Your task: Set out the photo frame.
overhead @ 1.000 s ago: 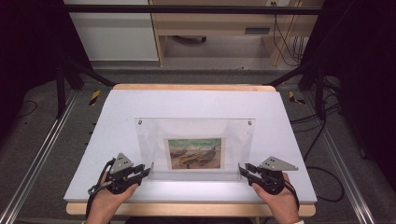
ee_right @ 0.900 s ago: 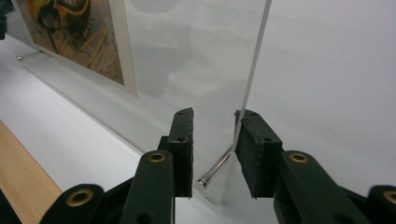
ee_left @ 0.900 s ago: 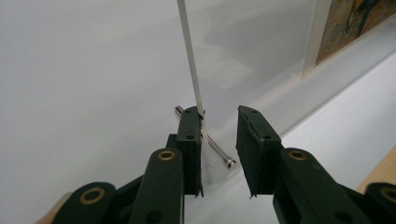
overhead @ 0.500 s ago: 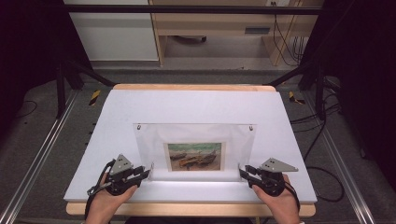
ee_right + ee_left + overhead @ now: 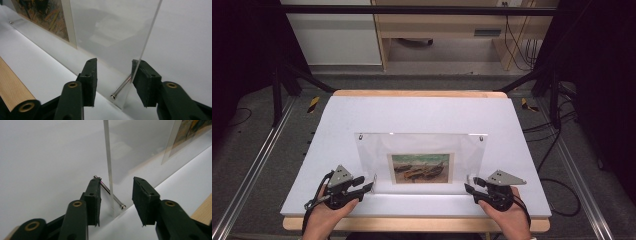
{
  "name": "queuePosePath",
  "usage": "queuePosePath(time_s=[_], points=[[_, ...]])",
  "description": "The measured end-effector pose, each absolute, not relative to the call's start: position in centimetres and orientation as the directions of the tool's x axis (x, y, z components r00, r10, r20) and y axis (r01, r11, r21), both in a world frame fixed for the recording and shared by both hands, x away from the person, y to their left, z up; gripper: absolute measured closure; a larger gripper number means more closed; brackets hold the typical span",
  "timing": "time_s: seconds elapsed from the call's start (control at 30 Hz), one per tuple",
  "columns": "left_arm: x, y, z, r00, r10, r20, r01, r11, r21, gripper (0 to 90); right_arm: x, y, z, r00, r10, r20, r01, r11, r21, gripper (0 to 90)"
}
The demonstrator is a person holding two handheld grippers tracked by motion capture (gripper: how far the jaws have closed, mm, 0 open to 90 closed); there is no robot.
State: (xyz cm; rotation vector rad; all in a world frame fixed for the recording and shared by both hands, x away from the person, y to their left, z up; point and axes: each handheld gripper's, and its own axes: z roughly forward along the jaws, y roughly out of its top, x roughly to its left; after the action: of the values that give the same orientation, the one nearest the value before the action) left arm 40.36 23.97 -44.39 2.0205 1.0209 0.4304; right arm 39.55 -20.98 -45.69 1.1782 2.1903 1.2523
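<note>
Clear acrylic picture frame (image 5: 422,160) on a white table mat (image 5: 412,112).
Print (image 5: 420,168): green, brown and ochre boats, cream border; black grippers.

Bright, soft overhead light; dark surroundings

The right hand-held gripper (image 5: 113,82) has just been opening, its jaws straddling the pane's (image 5: 112,32) pinned corner without pressing it.

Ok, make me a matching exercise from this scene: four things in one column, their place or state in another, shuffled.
1. left gripper
2. right gripper
3. picture
4. clear frame

a. standing on the white board
b. inside the clear panel
c. open at the frame's left bottom corner
d. open at the frame's right bottom corner

Pairs: 1-c, 2-d, 3-b, 4-a
</note>
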Motion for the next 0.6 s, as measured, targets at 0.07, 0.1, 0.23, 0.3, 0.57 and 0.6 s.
queuePosePath(time_s=[0.07,0.1,0.23,0.3,0.57,0.6], points=[[40.36,23.96,-44.34,0.614,0.787,-0.058,0.503,-0.334,0.797,51.5,39.58,-20.79,-45.74,-0.59,0.803,0.083,0.487,0.272,0.83,47.6],[40.36,23.92,-44.34,0.613,0.788,-0.058,0.501,-0.331,0.799,49.7,39.6,-20.72,-45.74,-0.588,0.805,0.08,0.485,0.271,0.832,45.3],[40.45,23.81,-44.37,0.616,0.786,-0.052,0.497,-0.336,0.8,41.3,39.68,-20.62,-45.68,-0.585,0.808,0.063,0.473,0.277,0.836,36.3],[40.47,23.78,-44.36,0.618,0.784,-0.053,0.496,-0.337,0.8,40.0,39.69,-20.6,-45.66,-0.582,0.811,0.062,0.473,0.276,0.837,34.5],[40.49,23.41,-44.41,0.622,0.781,-0.052,0.489,-0.336,0.805,25.2,40.0,-20.58,-45.51,-0.55,0.834,0.033,0.456,0.267,0.849,12.4],[40.52,23.38,-44.42,0.623,0.781,-0.052,0.492,-0.339,0.802,25.2,40.0,-20.58,-45.51,-0.55,0.834,0.033,0.456,0.267,0.849,12.4]])
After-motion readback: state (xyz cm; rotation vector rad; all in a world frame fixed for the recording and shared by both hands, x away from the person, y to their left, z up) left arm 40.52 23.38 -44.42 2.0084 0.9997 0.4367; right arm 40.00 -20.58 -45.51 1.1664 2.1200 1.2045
